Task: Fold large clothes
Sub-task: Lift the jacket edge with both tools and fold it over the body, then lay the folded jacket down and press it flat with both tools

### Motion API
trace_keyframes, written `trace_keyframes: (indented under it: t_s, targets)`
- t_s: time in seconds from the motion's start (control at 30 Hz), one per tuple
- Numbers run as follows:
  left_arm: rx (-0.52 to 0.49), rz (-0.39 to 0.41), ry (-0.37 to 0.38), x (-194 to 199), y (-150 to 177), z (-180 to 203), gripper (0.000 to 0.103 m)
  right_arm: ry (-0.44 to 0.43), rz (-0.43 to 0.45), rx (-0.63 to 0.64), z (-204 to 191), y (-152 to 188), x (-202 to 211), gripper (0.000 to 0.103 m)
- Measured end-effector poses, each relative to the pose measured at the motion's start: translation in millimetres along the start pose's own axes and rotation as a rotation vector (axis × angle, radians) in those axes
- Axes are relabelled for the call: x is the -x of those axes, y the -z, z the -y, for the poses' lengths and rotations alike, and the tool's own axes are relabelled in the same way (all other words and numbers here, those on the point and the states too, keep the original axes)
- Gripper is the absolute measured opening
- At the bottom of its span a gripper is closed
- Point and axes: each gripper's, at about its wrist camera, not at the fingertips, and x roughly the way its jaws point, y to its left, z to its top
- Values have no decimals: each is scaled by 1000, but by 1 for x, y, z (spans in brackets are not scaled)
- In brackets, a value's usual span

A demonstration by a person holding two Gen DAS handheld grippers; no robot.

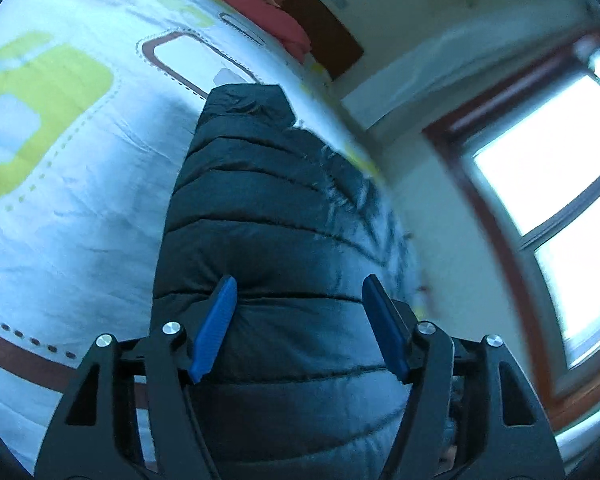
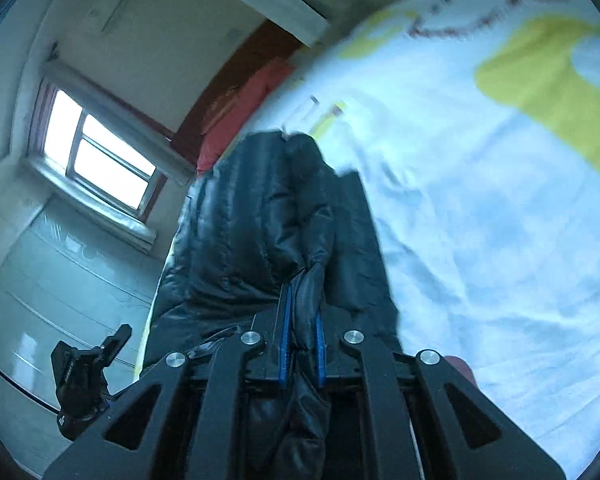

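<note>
Dark quilted jacket (image 1: 268, 216) lies on the bed sheet (image 1: 80, 220), which is white with green patches. Left wrist view: left tongs (image 1: 299, 328) spread wide over the jacket, pads apart, nothing pinched. Right wrist view only: right tongs (image 2: 302, 344) narrow, clamping a bunched jacket fold; left tongs seen low left, over the floor (image 2: 52, 280).

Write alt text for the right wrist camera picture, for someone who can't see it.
The right gripper is shut on a bunched fold of a dark quilted puffer jacket, which lies on a bed sheet printed with yellow-green shapes. To the left are a bright window and the left gripper.
</note>
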Motion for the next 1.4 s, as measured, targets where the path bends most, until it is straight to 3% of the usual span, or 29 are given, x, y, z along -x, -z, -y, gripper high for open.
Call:
trace_keyframes:
  t_s: [0.03, 0.13, 0.27, 0.37, 0.43, 0.47, 0.53, 0.6, 0.73, 0.8, 0.9, 1.07, 1.13, 1.23, 1.3, 1.4]
  targets:
    - [-18, -4, -37, -5, 2, 3, 53, -1, -3, -4, 3, 1, -3, 10]
    - [-59, -11, -87, -18, 6, 0, 53, -20, -11, -34, 5, -5, -12, 10]
    - [-67, -19, -77, -19, 4, -2, 53, -44, -42, -63, 7, -9, -11, 12]
    - [-64, -15, -55, -7, 2, -1, 55, -31, -50, -61, 1, -11, 0, 22]
    - [-33, -6, -33, 7, 3, -4, 66, -13, -38, -45, -10, -10, 13, 29]
    - [-15, 6, -21, 16, 4, -7, 67, -15, -34, -41, -15, -7, 20, 40]
    - [-3, 20, -9, 32, 10, -11, 73, -18, -30, -19, -26, -1, 32, 52]
    - [4, 33, -15, 44, 17, -17, 78, -16, -45, 26, -41, 8, 42, 55]
    - [47, 9, -4, 47, 34, -29, 78, 46, -98, 67, -40, 25, 43, 53]
    - [84, -37, -25, 37, 42, -36, 77, 96, -141, 62, -28, 33, 32, 35]
    - [134, -90, -37, 17, 54, -47, 77, 124, -153, 38, -7, 42, 17, 21]
    - [106, -95, -44, 11, 56, -48, 76, 43, -137, -66, 9, 47, 17, 21]
    - [121, -107, -20, 16, 53, -50, 76, 29, -142, -74, 7, 45, 21, 25]
    - [146, -104, -22, 32, 43, -53, 75, 45, -141, -65, -3, 36, 38, 40]
    - [141, -53, -20, 48, 34, -52, 76, 75, -108, -39, -17, 28, 53, 66]
    - [140, -7, 11, 54, 13, -50, 79, 63, -62, -7, -33, 7, 53, 68]
